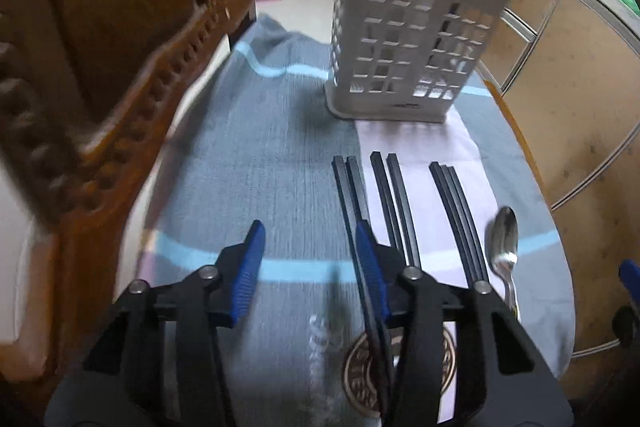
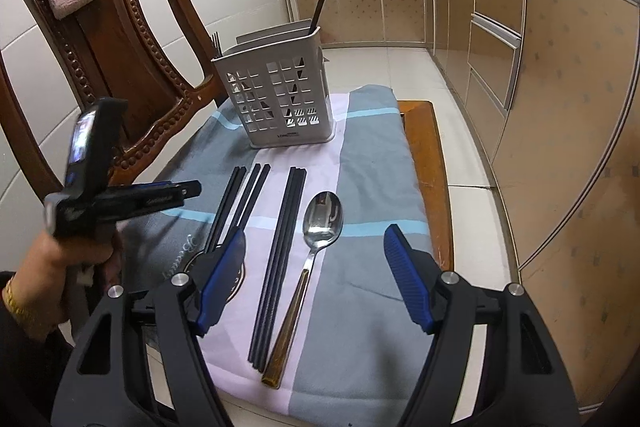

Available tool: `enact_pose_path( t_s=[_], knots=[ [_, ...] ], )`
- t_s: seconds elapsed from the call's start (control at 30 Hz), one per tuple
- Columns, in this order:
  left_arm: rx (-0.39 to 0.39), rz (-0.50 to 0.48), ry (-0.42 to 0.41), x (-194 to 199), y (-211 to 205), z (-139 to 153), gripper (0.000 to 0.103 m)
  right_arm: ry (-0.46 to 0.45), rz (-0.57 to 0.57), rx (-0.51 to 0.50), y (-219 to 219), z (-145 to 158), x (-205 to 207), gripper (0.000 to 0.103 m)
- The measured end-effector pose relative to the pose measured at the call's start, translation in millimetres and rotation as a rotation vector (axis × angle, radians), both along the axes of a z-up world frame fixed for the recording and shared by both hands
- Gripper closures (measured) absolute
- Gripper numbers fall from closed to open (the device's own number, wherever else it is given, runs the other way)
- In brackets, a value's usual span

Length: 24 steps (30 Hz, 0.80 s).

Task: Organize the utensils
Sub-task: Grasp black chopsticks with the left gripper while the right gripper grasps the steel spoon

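Utensils: black plastic chopsticks (image 2: 256, 211) and a steel spoon (image 2: 320, 227) on the striped cloth (image 2: 372, 163), grey slotted caddy (image 2: 280, 95) at its far edge.
Left gripper (image 1: 308, 267): fingers apart, empty.
Right gripper (image 2: 316, 279): fingers wide apart, empty.

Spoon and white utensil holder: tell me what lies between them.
Nothing: in the right wrist view only bare striped cloth separates the spoon from the utensil holder.

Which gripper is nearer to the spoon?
Right. The right gripper is open with the spoon lying on the cloth between its fingers. The left gripper, also open, sits further left, over the leftmost chopsticks, with the spoon off to its right.
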<state>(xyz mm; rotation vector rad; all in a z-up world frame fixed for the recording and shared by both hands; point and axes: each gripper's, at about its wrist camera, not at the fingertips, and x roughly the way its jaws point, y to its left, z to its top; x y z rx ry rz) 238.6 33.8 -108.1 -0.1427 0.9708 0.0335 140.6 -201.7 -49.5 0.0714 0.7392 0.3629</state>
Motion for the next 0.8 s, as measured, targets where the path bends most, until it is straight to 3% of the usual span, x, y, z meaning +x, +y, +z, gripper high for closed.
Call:
enact_pose_path(
  t_s=[0.1,0.23,0.67,0.8],
  knots=[
    [-0.009,-0.004,0.018,15,-5,-6,0.059,0.007,0.009,-0.01,-1,-4,10,0.041],
    [0.012,-0.005,0.045,31,-11,-16,0.064,0.024,0.035,-0.03,4,-8,27,0.058],
    [-0.022,0.023,0.084,68,5,-28,0.064,0.073,0.052,-0.054,19,-23,57,0.059],
    [-0.032,0.026,0.097,79,9,-29,0.064,0.094,0.107,-0.059,16,-31,69,0.059]
  ],
)
